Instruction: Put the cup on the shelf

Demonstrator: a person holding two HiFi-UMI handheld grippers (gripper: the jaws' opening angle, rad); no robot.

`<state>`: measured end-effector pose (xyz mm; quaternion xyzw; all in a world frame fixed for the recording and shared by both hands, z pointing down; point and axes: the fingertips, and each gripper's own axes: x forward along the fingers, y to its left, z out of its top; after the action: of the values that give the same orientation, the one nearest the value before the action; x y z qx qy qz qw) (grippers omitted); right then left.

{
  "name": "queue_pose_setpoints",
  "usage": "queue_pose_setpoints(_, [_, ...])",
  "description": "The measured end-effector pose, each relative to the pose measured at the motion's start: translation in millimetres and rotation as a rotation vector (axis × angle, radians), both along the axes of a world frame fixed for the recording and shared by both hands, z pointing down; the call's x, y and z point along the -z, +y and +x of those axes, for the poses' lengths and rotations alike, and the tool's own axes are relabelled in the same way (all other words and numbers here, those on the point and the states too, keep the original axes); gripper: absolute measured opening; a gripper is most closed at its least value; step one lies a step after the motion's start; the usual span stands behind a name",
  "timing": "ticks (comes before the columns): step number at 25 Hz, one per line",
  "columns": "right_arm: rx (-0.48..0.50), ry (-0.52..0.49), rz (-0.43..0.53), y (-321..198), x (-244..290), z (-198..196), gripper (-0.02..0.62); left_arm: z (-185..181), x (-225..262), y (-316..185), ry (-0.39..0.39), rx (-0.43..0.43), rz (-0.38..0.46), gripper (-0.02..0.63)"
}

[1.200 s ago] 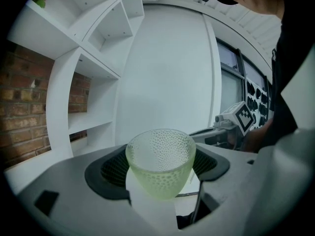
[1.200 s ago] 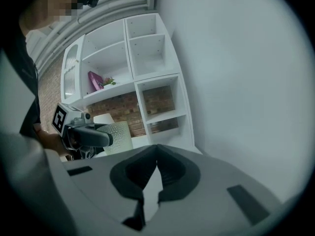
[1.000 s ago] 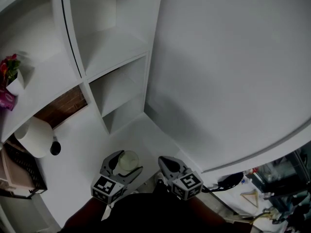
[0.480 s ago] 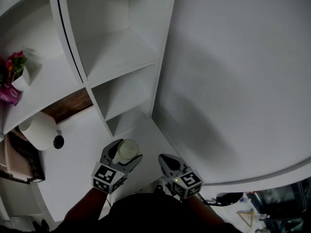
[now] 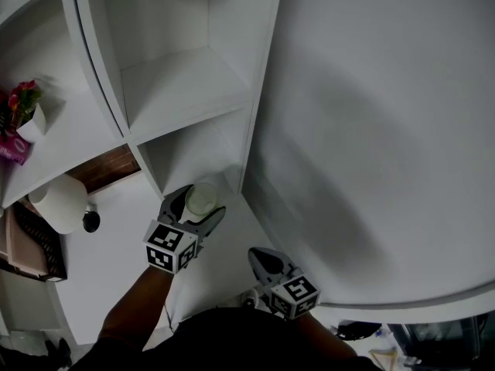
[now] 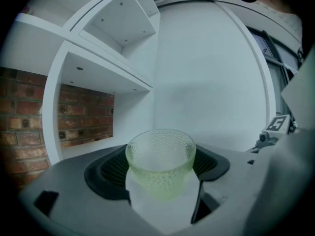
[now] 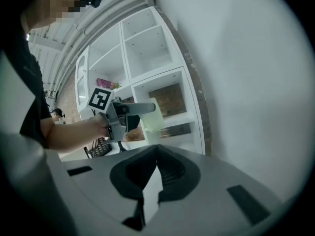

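The left gripper's (image 5: 198,209) two jaws are clamped on one pale green, dimpled glass cup (image 6: 160,163), a ribbed pad pressing each side of it; the cup stands upright, mouth open upward, carried in the air. The right gripper's (image 7: 157,151) two jaws are drawn together with nothing between them. It hangs lower and nearer the person's body, well apart from the cup. Each gripper bears one marker cube, two in all: the left one (image 5: 168,246) just behind the cup, the right one (image 5: 295,293) close to the person's dark clothing. One bare hand (image 7: 97,126) grips the left tool's handle. Just beyond the cup rises the white shelf unit (image 5: 249,110). From the head view the cup lies over the front edge of the lower compartment (image 5: 195,154) of the two that show in the column beside the wall. Whether it has passed inside cannot be told. The upper compartment (image 5: 184,79) sits directly above it. To the left, one brick-backed opening (image 5: 108,168) shows, and beside it one white round thing (image 5: 58,203). Farther left on a shelf board stands one white pot of red flowers (image 5: 23,118), touching one pink item (image 5: 11,151). A plain white wall (image 5: 379,130) fills the right side.
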<state>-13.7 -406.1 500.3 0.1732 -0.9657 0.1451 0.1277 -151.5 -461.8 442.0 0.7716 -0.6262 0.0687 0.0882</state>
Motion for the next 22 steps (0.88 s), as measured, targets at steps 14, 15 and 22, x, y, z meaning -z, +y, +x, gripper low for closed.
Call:
queue_pose_setpoints(14, [-0.001,-0.015,-0.019,-44,-13,28,0.005,-41,12,-101,-0.057,0.121,0.000,0.387])
queue_pose_setpoints(15, [0.004,-0.014,-0.019,-46,-15,29,0.005,-43,13,-107,-0.066,0.126,0.003,0.386])
queue_pose_setpoints(22, [0.006,-0.019,-0.057,-54,-23,33,0.005,-62,14,-148,-0.101,0.160,-0.008,0.386])
